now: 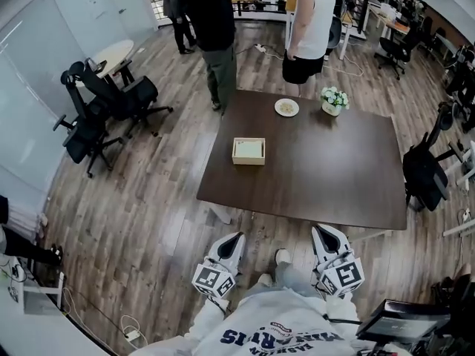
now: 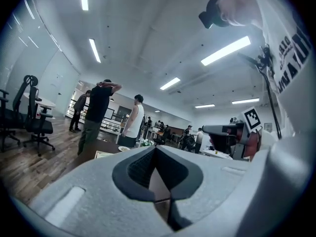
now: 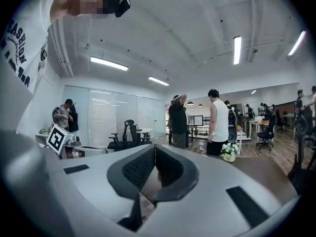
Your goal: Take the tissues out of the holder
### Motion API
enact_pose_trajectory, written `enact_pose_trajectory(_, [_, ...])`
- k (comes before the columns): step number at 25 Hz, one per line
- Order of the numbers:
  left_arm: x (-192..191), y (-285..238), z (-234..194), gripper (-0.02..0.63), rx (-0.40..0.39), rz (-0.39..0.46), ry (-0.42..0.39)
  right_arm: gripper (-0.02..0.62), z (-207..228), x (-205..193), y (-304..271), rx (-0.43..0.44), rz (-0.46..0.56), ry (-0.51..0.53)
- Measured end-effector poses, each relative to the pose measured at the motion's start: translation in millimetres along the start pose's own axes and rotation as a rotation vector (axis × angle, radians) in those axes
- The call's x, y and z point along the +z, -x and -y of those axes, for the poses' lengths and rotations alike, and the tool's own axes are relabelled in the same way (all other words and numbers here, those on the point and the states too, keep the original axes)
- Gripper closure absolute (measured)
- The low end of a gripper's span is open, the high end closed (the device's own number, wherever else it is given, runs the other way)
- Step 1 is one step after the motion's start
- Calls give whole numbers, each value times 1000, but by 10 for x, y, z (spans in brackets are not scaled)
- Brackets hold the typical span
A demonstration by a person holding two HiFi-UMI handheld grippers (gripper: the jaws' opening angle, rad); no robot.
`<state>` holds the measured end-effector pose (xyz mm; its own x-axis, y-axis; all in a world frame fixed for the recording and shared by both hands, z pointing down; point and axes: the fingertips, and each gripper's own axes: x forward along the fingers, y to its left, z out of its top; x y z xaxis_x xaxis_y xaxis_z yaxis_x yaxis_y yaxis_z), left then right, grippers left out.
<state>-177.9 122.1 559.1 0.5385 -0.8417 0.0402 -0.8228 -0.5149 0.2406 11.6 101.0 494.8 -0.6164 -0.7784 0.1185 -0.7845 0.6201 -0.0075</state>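
Both of your tongs hang low in front of you, short of the near edge of the surface (image 1: 334, 169). The left tongs (image 1: 234, 239) are closed with nothing in them, and so are the right tongs (image 1: 320, 231); each one's own view shows the two pads meeting at the tip with no object between.

The holder (image 1: 249, 160) sits flat on the surface, on its left half and not far from the left edge, well apart from both tongs. The tissues (image 1: 249, 148) lie inside it as a pale stack, filling the open top.

Here is what may bite you:

- If you arrive with the tongs closed, you will likely prod the stack down or shove the holder instead of pinching.
- The holder looks light. If you pull with one pair alone, it may rise with the tissues or skate toward that left edge, so brace it with the other pair.
- A shallow pinch may bring out only the top sheet or tear it.
- The plate (image 1: 286, 107) and flowers (image 1: 334, 98) stand farther back, and two people (image 1: 211, 21) stand at the far side, so keep your reach short of them.
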Motion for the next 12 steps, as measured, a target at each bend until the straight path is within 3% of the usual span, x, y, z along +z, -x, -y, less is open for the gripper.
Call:
enact_pose_trajectory(8, [255, -395, -538, 607, 115, 17, -64, 588, 241, 65, -999, 167, 32, -7])
enact_pose_trajectory(12, [366, -732, -805, 607, 184, 43, -57, 588, 470, 111, -1524, 248, 48, 3])
